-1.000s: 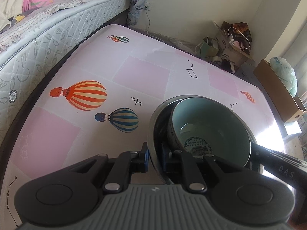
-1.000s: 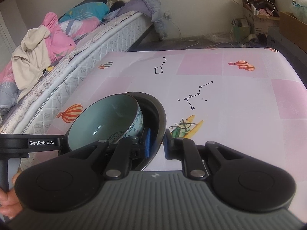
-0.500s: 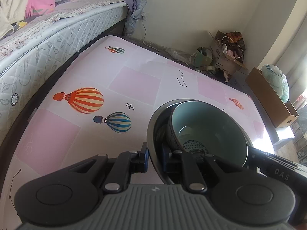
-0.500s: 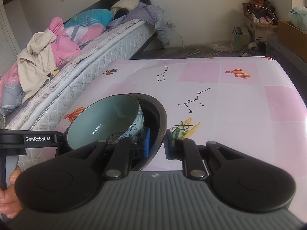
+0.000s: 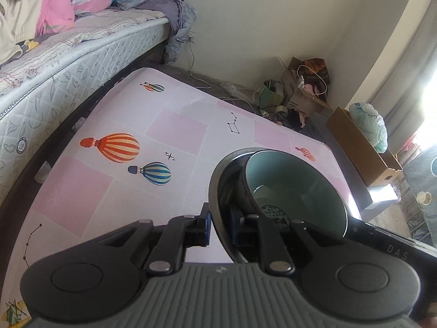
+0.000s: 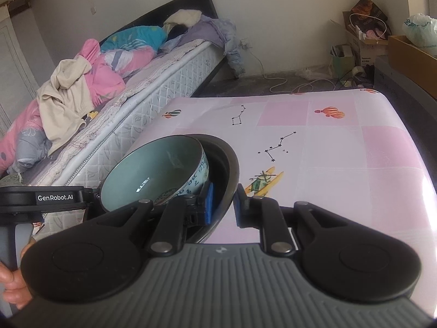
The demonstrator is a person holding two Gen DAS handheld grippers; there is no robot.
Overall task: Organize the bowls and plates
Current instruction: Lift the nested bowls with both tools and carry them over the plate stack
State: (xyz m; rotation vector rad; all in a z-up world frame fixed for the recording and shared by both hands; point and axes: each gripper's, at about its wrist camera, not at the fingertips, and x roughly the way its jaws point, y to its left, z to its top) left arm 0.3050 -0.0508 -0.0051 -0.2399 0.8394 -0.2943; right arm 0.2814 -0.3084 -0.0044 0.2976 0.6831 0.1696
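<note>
A bed [image 5: 82,43] with heaped bedding [image 6: 90,68] runs along the left of the room, just beside the desk [image 5: 177,128], whose pink and white cover shows balloons and star figures.

Over the near part of the desk the left tool [image 5: 220,225] is clamped on the left rim of a dark plate [image 5: 218,191], one blue pad outside the rim and one inside. A bowl [image 5: 295,188], teal inside with a dark pattern on its outer wall, sits in the plate and leans toward its right side. The plate with the bowl hangs clear of the desk, held between the two tools.

In the right wrist view the same bowl [image 6: 158,169] lies tilted in the plate [image 6: 230,175], and the right tool [image 6: 224,205] is clamped on the plate's right rim, its pads on either side of the edge. At the far left of that view the left tool's body shows, with a hand [image 6: 12,287] on its handle.

To the right, beyond the desk, cardboard boxes [image 5: 306,93] with bags and cables stand on the floor against the wall, and a long open box [image 5: 363,147] holds a plastic bag [image 5: 371,123].
</note>
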